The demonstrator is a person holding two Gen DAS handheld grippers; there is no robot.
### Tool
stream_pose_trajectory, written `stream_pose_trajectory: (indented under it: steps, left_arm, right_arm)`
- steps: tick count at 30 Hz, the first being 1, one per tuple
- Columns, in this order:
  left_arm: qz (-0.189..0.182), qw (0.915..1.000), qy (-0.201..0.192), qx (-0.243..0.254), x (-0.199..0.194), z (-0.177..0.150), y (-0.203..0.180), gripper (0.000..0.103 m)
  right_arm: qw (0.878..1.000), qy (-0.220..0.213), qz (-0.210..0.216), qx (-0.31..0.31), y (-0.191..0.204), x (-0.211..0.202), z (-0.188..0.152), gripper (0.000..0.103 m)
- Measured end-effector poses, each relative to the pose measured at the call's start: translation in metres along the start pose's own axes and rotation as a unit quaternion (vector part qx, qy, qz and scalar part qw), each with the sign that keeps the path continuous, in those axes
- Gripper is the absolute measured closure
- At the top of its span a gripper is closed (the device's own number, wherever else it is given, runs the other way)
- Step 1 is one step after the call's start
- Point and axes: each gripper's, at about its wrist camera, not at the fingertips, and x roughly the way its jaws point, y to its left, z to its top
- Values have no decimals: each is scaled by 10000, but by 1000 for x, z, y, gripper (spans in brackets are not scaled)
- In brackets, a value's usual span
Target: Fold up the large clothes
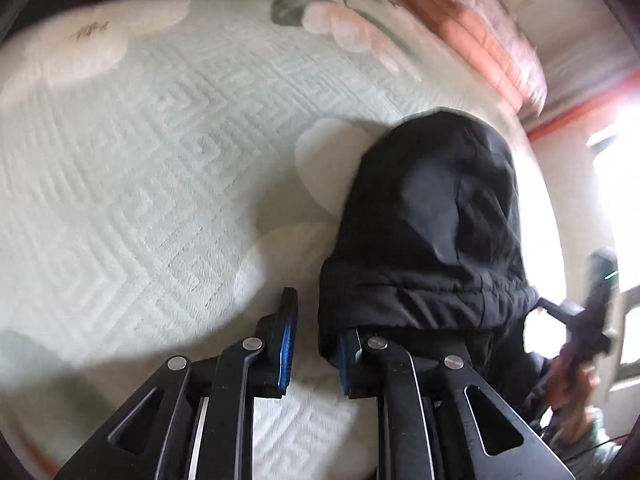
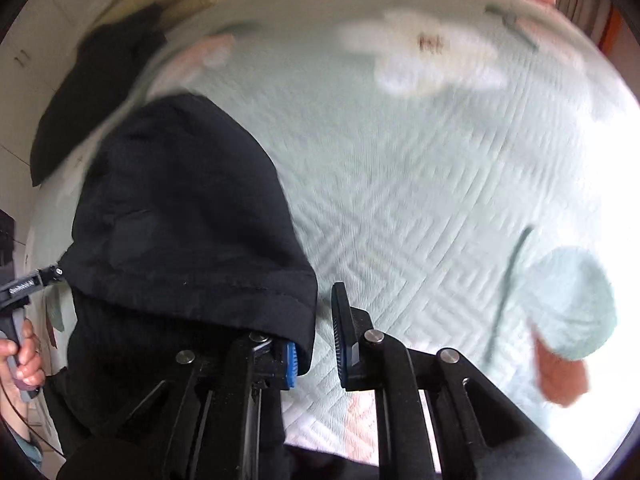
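- The black padded garment with a stitched hem (image 1: 432, 220) lies bunched at the near edge of the pale green quilted bed cover (image 1: 160, 160), between my two grippers.
- The left gripper (image 1: 314, 350) has its jaws narrowly apart. The cloth is draped over one finger and nothing is clamped.
- The right gripper (image 2: 316, 344) has its jaws drawn in as close as they go. The slot shows only quilt, and the hem hangs over one finger, unpinched as far as I can see.
- Risk: I lift with the cloth merely draped, it slides off a finger, and the fold collapses.
- Risk: a pad catches the quilt instead of the garment, because the cover is soft and ridged.
- Risk: the two sides are gripped unevenly, so the bulk twists.
- Both views are motion-blurred, so contact is hard to judge.
- Garment: matte, puffy, limp and heavy-looking, heaped in a dome shape.
- Cover: geometric stitched relief with pink and white flowers.
- A flat black cloth (image 2: 92, 92) lies at the far left corner.
- Folded pink bedding (image 1: 480, 40) sits at the far edge.
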Motion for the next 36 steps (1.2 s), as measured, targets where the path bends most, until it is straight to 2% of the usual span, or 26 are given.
stream_pose_trajectory:
  steps: [2,6,7,9,10,11,13,15,16,18,19,20,21,23,24,30,36]
  left_arm:
    - [-174,9996,33,-215,-6,3,4,81]
    - [492,9977,-38,463,-37,-6,-17,52]
    - [645,9962,13,592,-47,-9,-21,47]
    - [857,9933,-59,770,-72,-14,-28,47]
    - [887,9929,-138,785,-82,-13,-29,47]
    - [824,9931,-284,787,-94,-11,-33,47]
    - [230,9948,-673,731,-112,1,-54,46]
    - [-189,9931,-848,788,-111,17,-80,45]
    - [-385,9920,-873,828,-104,26,-95,45]
    - [-554,9912,-662,1006,-81,37,-115,45]
    - [-477,9917,-493,1086,-63,40,-119,45]
    - [-193,9928,-188,1167,-38,41,-121,45]
    - [-26,9925,-42,1223,-26,37,-118,45]
    - [508,9887,304,1377,5,26,-110,46]
    - [701,9866,346,1434,17,17,-102,47]
    - [1174,9816,-179,1497,24,-3,-102,44]
    - [1468,9763,-346,1551,19,-12,-113,44]
  right_arm:
    - [9998,12,-88,-183,5,-4,3,89]
    - [9982,125,-172,-552,11,-34,3,70]
    - [9978,91,-149,-633,12,-47,3,68]
    - [9971,-87,-68,-753,15,-73,3,58]
    - [9966,-217,3,-798,20,-86,7,56]
    - [9954,-383,114,-867,27,-97,13,56]
    - [9930,-583,166,-1018,48,-105,29,56]
    - [9909,-686,219,-1138,70,-98,45,56]
    - [9903,-655,219,-1206,80,-90,52,56]
    - [9903,-405,208,-1315,91,-64,61,56]
    - [9906,-240,235,-1325,95,-53,63,56]
    - [9904,-29,198,-1365,96,-37,62,56]
    - [9898,137,96,-1415,97,-23,62,56]
    - [9876,435,-60,-1504,97,4,54,57]
    - [9868,544,-58,-1526,94,16,49,57]
    - [9876,385,-59,-1520,92,29,42,57]
    - [9875,325,-99,-1538,94,21,42,57]
